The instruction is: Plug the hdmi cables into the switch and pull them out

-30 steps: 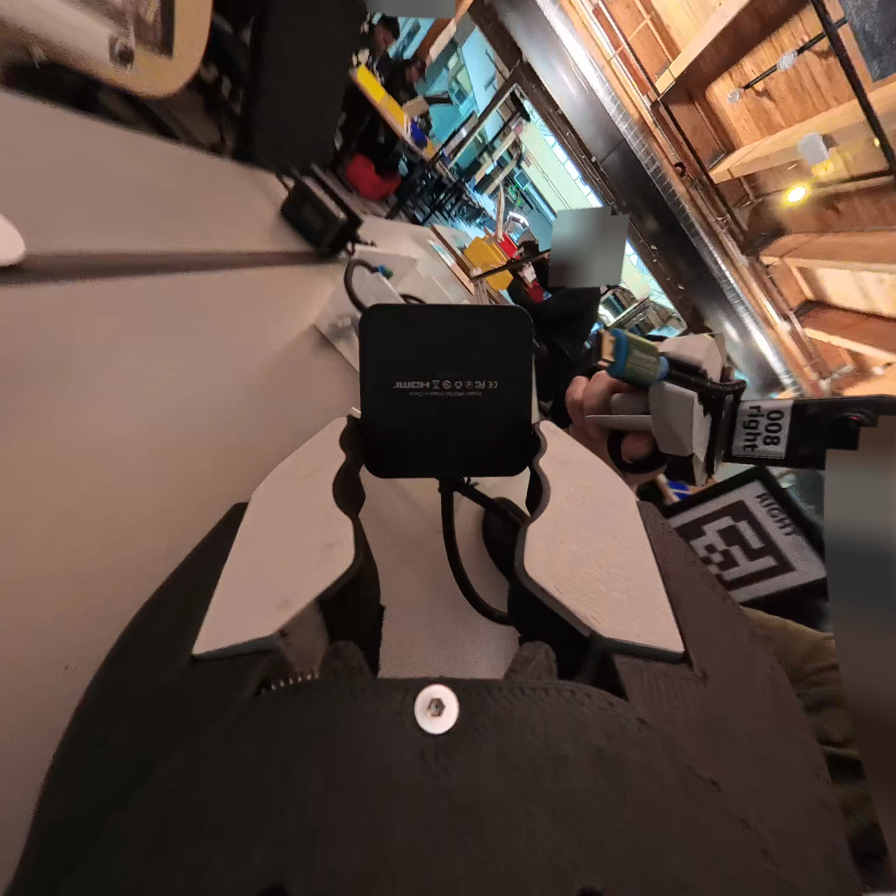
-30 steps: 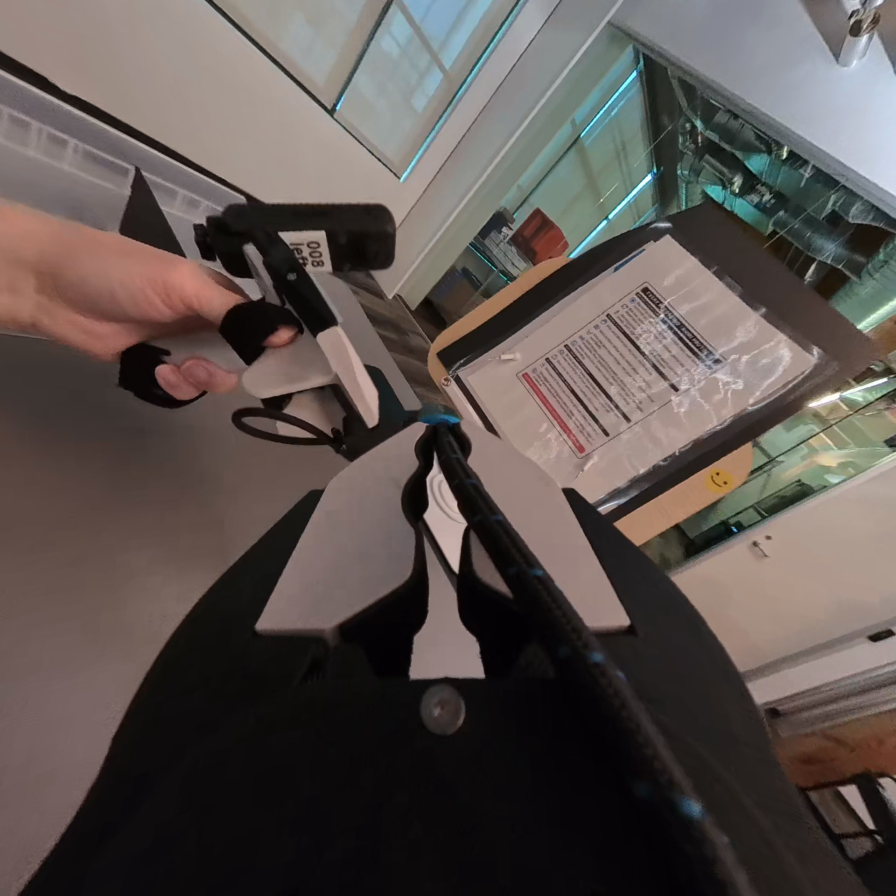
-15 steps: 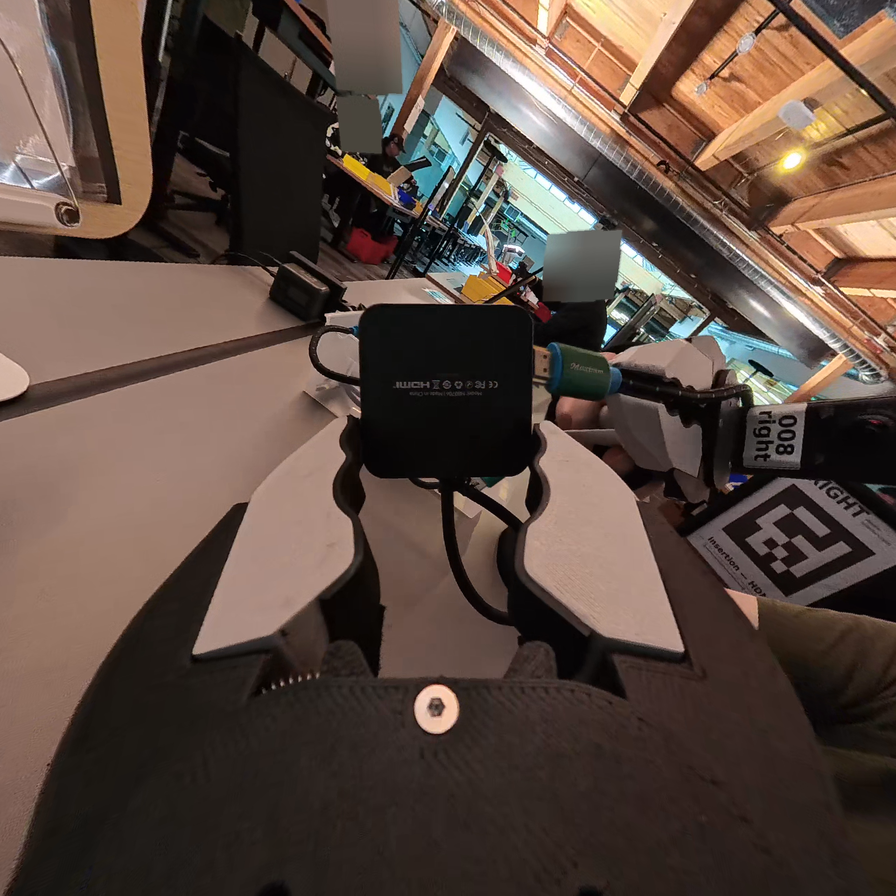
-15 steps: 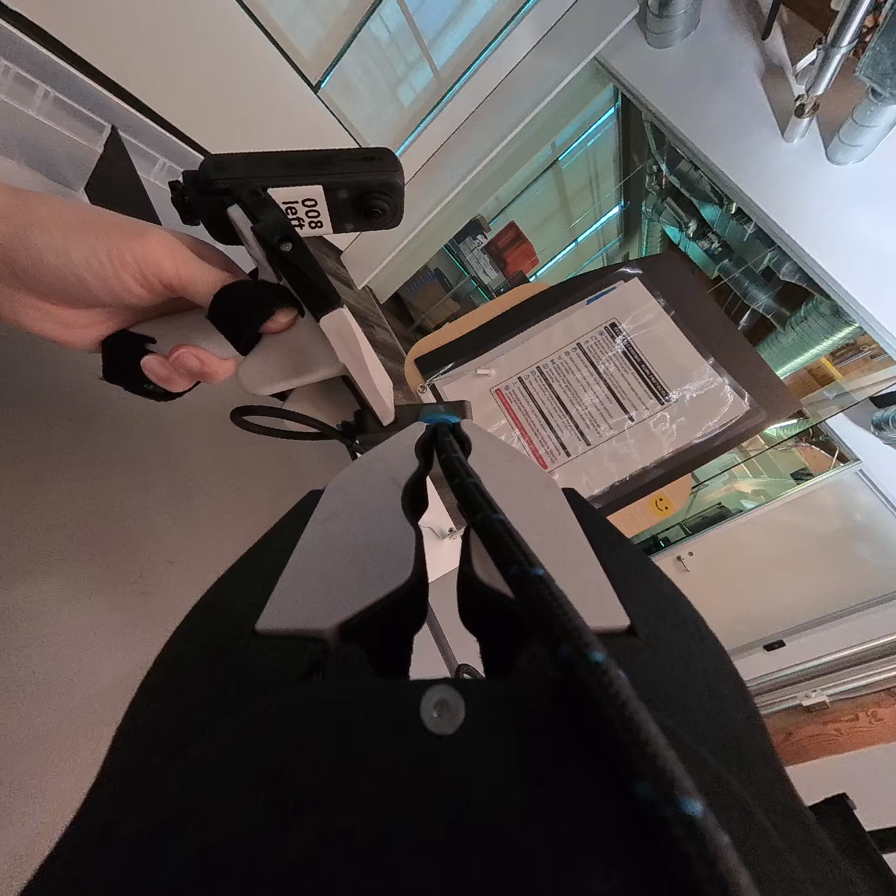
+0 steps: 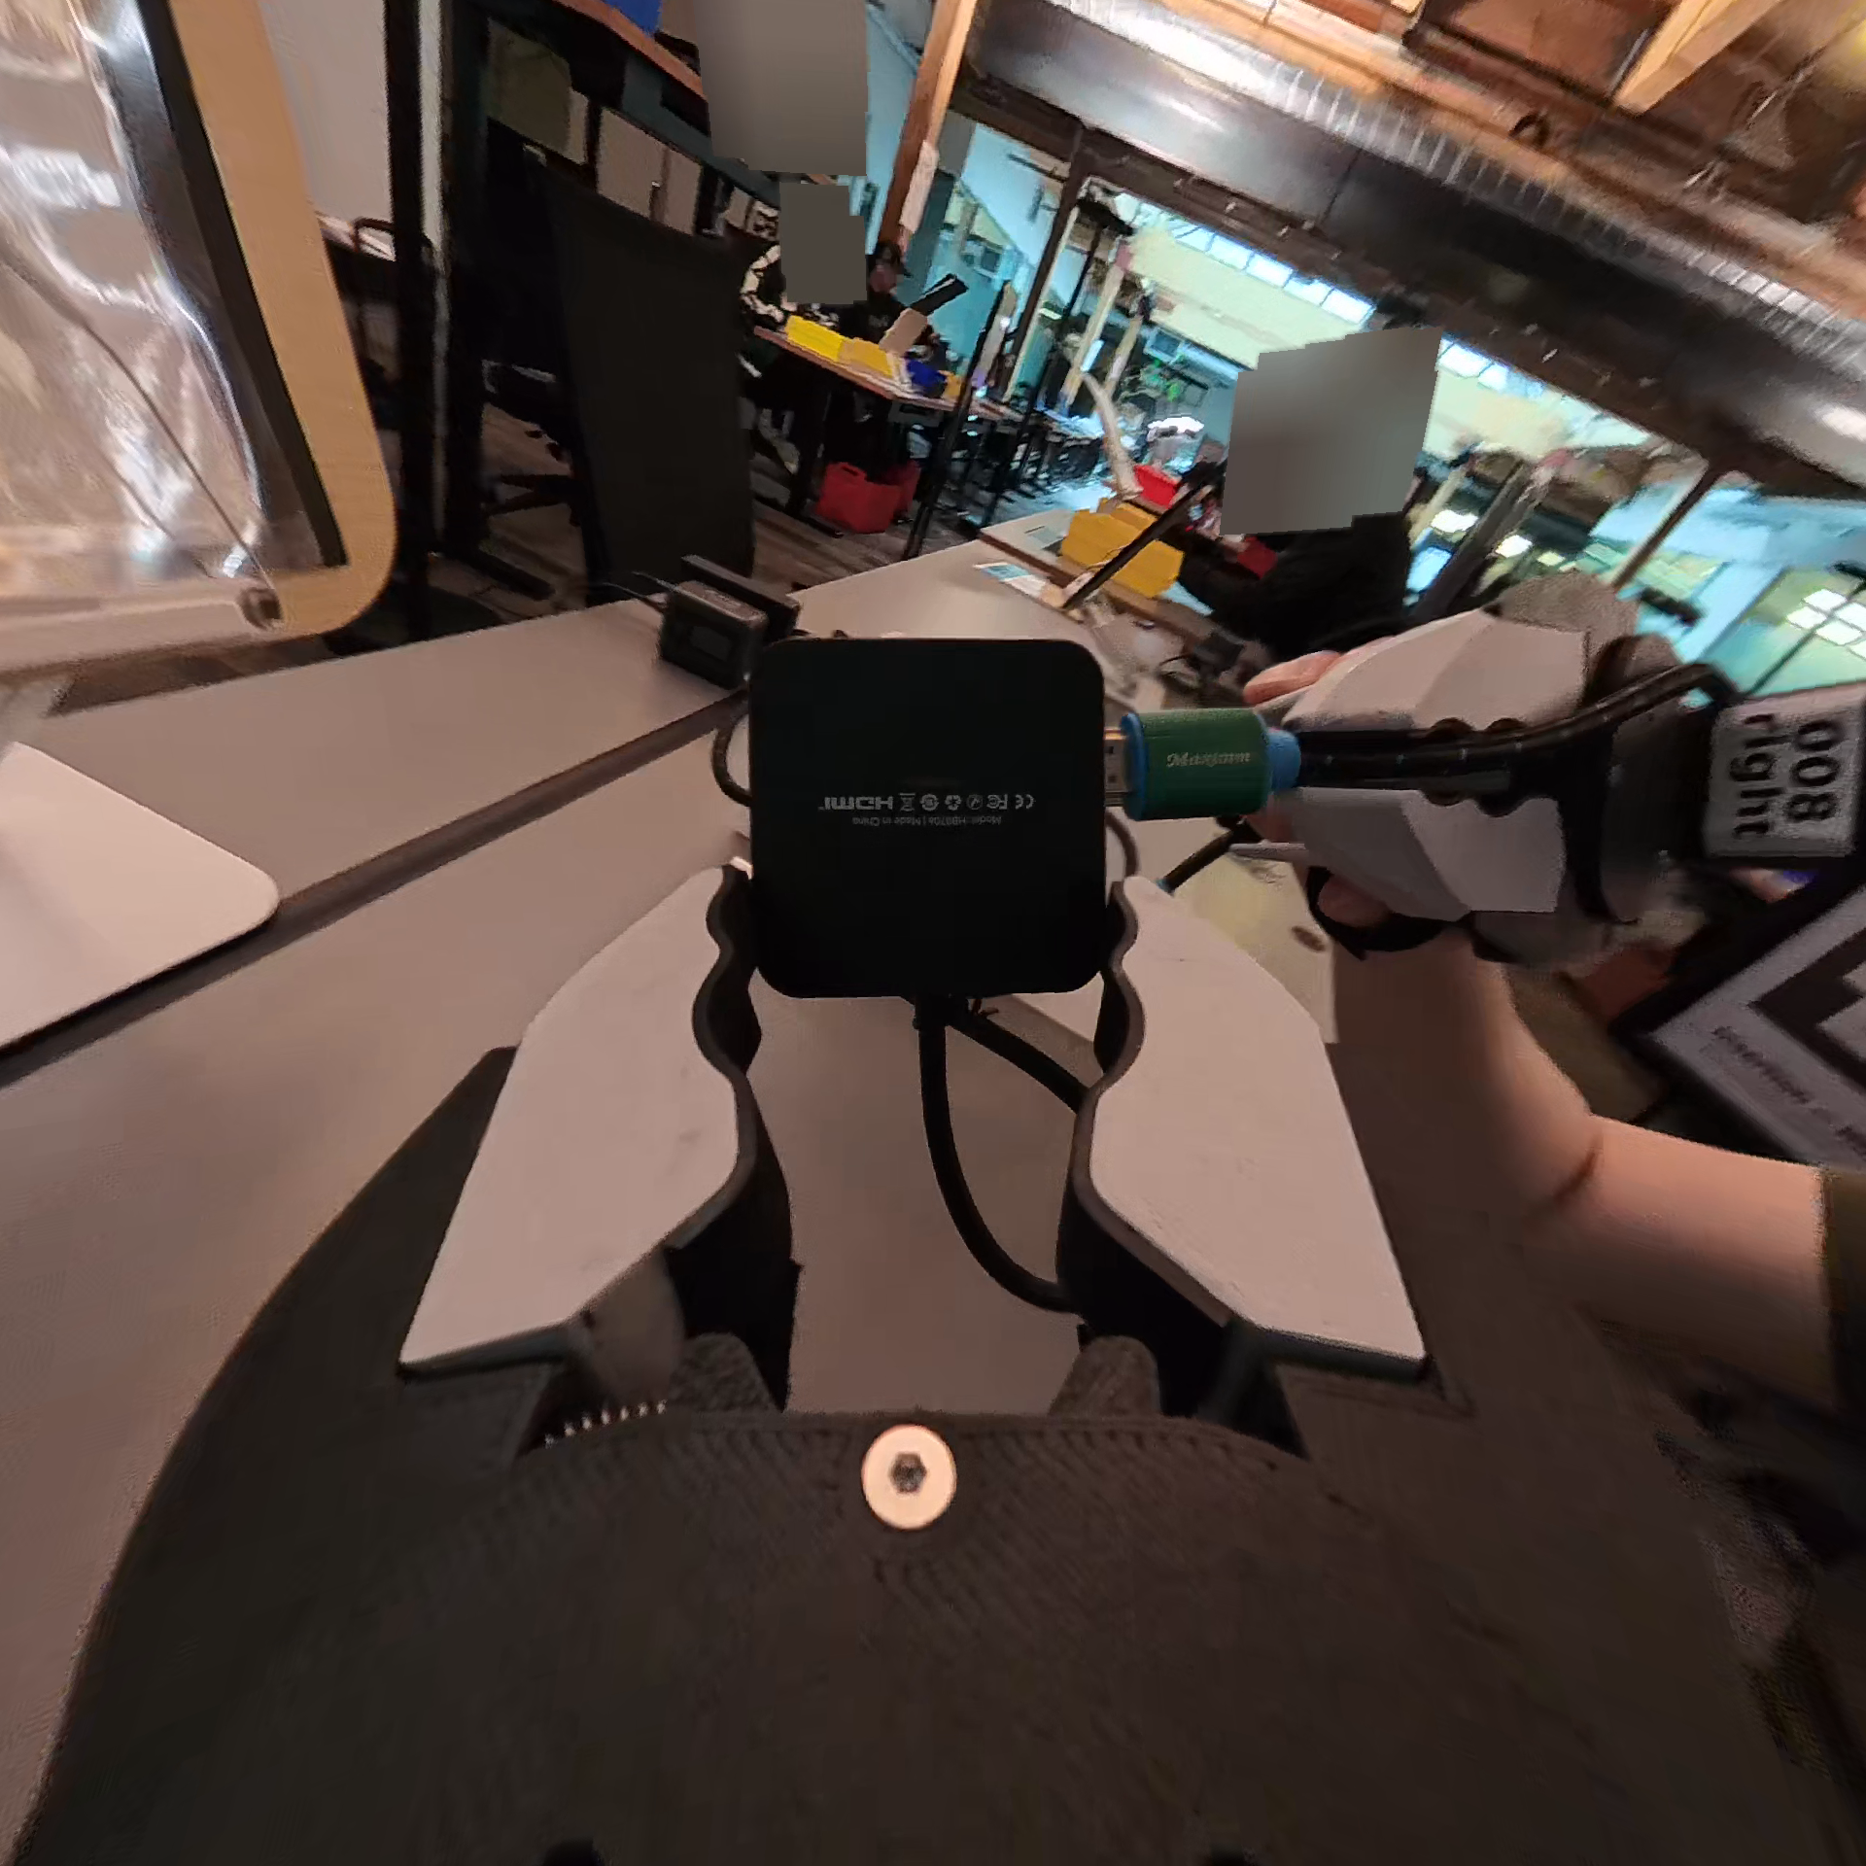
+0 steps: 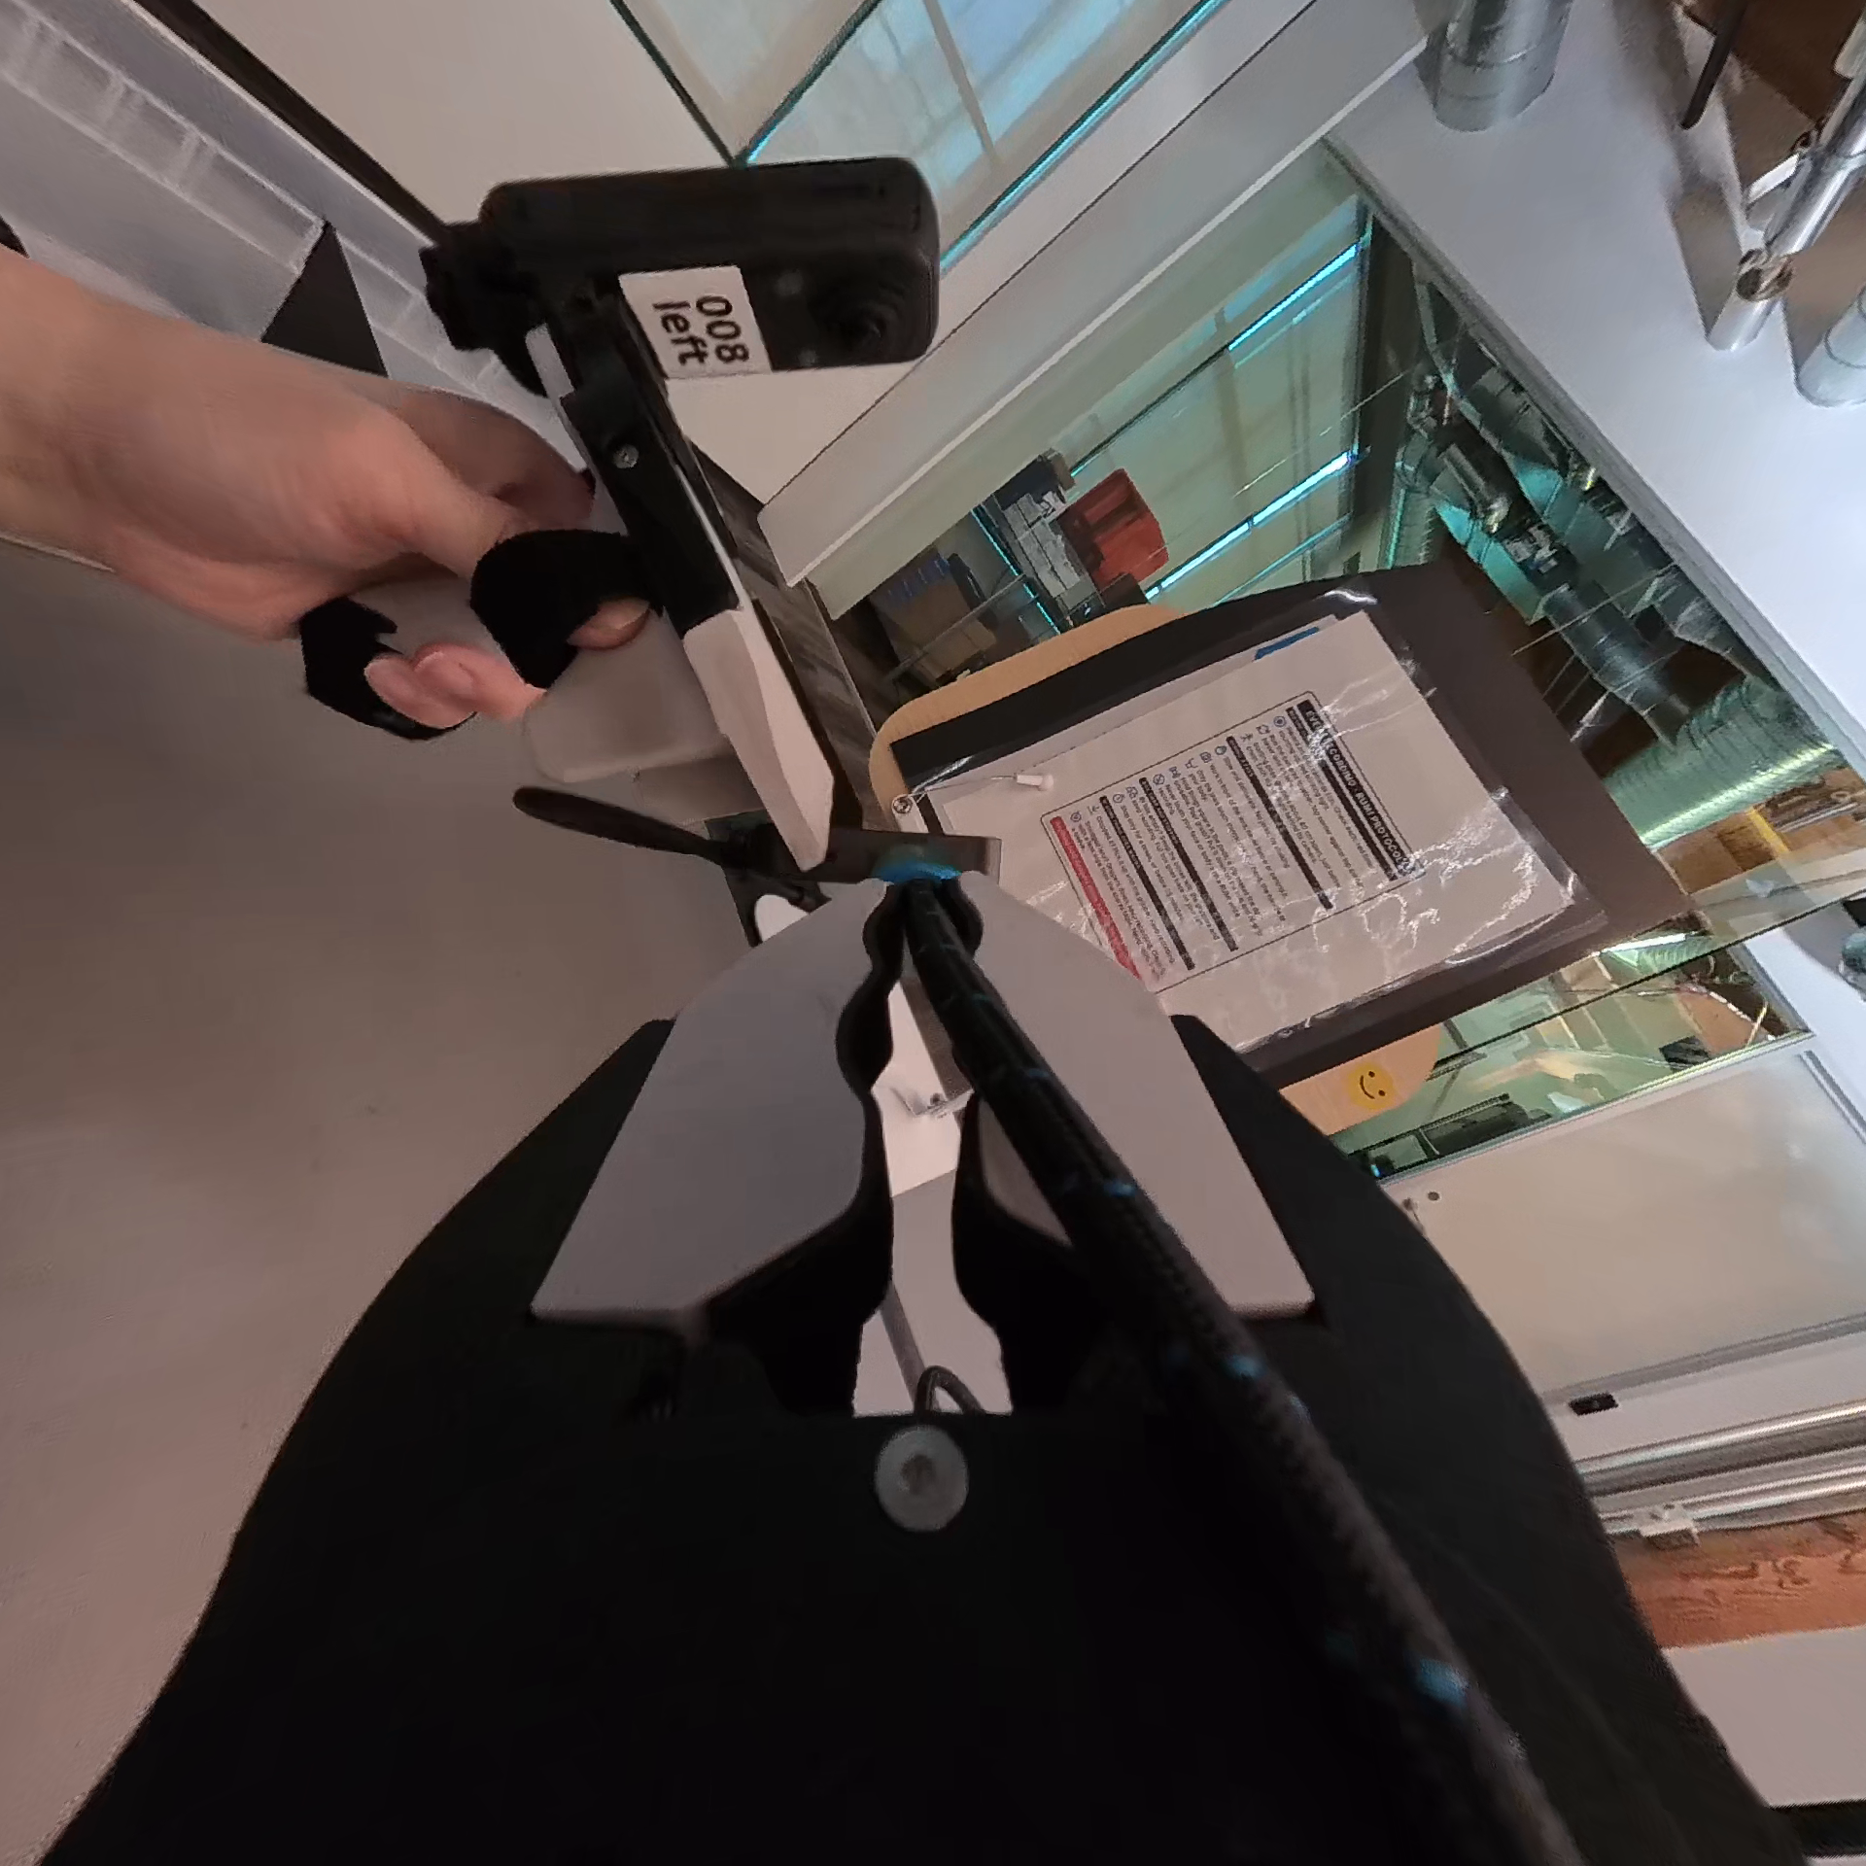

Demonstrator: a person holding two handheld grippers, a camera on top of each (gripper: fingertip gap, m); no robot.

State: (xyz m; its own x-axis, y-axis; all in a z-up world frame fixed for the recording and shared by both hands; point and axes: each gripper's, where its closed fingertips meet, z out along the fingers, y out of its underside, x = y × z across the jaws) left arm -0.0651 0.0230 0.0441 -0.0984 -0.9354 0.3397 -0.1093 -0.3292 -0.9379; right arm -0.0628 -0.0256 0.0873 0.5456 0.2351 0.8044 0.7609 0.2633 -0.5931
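In the left wrist view, a white flat base [image 5: 111, 889] lies at nine o'clock on the grey table [image 5: 252, 1131], below a board with a clear plastic sleeve [image 5: 151, 353] at ten o'clock. At the centre, the left gripper [image 5: 924, 899] pinches the black square switch [image 5: 924, 818] by its two side edges, its white fingers [image 5: 606, 1111] pressed against the casing. A thin black lead [image 5: 949, 1161] hangs from the switch's near edge, at six o'clock of it, and curls down between the fingers. At three o'clock of the switch, a green and blue HDMI plug [image 5: 1202, 762] has its metal tip touching the switch's right edge; how deep it sits cannot be told. The right gripper [image 5: 1303, 778], held by a hand [image 5: 1414, 889], clamps the braided cable [image 5: 1464, 757] just behind the plug. A small black box [image 5: 712, 631] rests on the table at twelve o'clock of the switch.

In the right wrist view, a hand [image 6: 303, 545] at ten o'clock holds the left gripper's handle. At the centre, the right gripper [image 6: 914, 909] is squeezed onto the black braided cable [image 6: 1060, 1131], which runs back toward five o'clock. The plug's blue collar [image 6: 909, 868] shows just past the fingertips, against the thin edge of the switch [image 6: 939, 848]. At two o'clock stands a sleeved printed sheet [image 6: 1262, 808].
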